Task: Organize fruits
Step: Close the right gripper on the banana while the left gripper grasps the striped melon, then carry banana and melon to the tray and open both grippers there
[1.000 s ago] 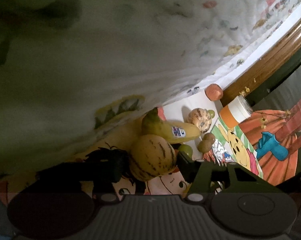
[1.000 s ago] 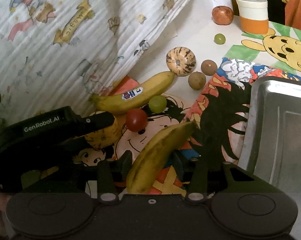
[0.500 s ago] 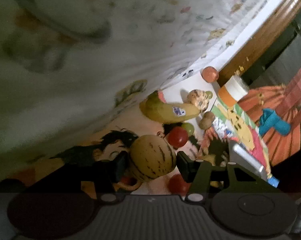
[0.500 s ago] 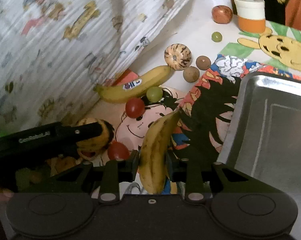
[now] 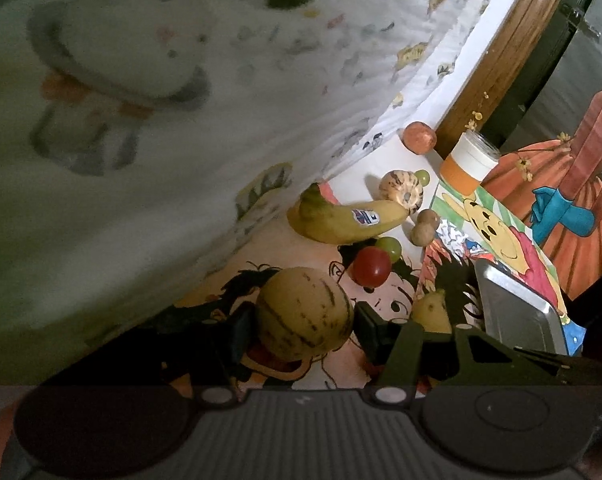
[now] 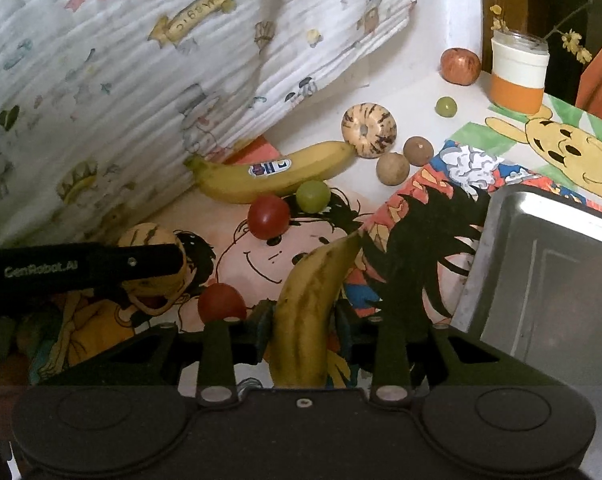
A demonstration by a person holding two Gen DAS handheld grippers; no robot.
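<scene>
- Since a second ago, both fruits have been lifted off the cartoon mat (image 6: 261,264).
- Lower left: a striped melon (image 5: 303,314) is clamped by the left gripper (image 5: 301,328).
- Centre: a spotted banana (image 6: 307,312) is clamped by the right gripper (image 6: 303,326).
- Right: a steel tray (image 6: 541,272) is seen.

Left claw (image 5: 305,322) lifted with striped melon (image 5: 303,314), right claw (image 6: 301,318) raised spotted banana (image 6: 307,312)
</scene>
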